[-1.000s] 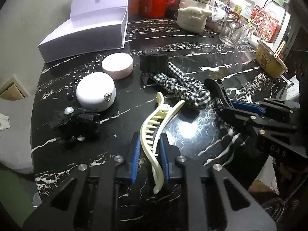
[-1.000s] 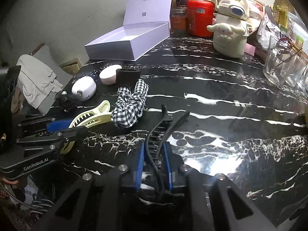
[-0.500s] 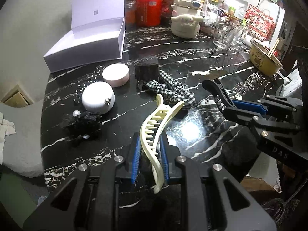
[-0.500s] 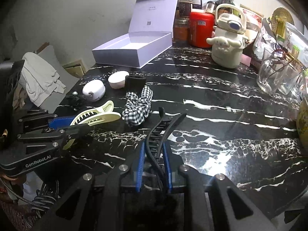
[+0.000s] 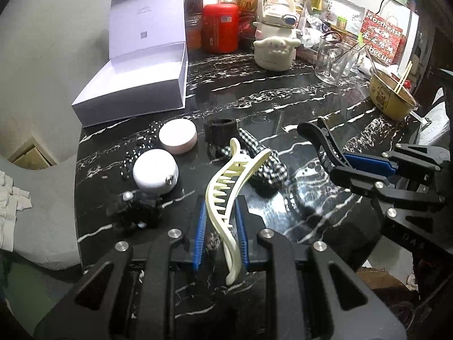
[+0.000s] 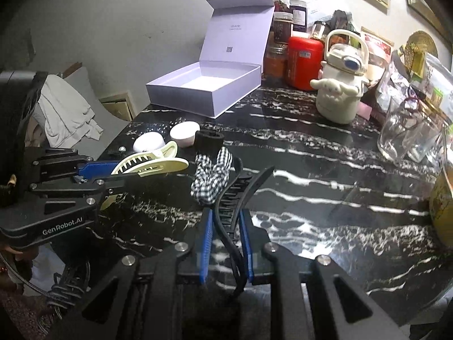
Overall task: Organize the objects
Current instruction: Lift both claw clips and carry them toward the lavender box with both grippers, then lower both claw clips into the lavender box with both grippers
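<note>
We see a cream hair claw [image 5: 226, 187] beside a black hair claw [image 6: 240, 189], a black-and-white gingham scrunchie [image 5: 266, 167], a white round case [image 5: 155, 175], a pale pink jar [image 5: 177, 136], a lilac box [image 5: 141, 85], a red canister [image 5: 220, 28], all on a black, white-veined worktop [image 5: 254, 93].

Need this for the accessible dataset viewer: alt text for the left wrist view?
The left gripper clamps a cream hair claw clip above a black marble table; the right gripper holds a black claw clip. An open white box sits behind.
</note>
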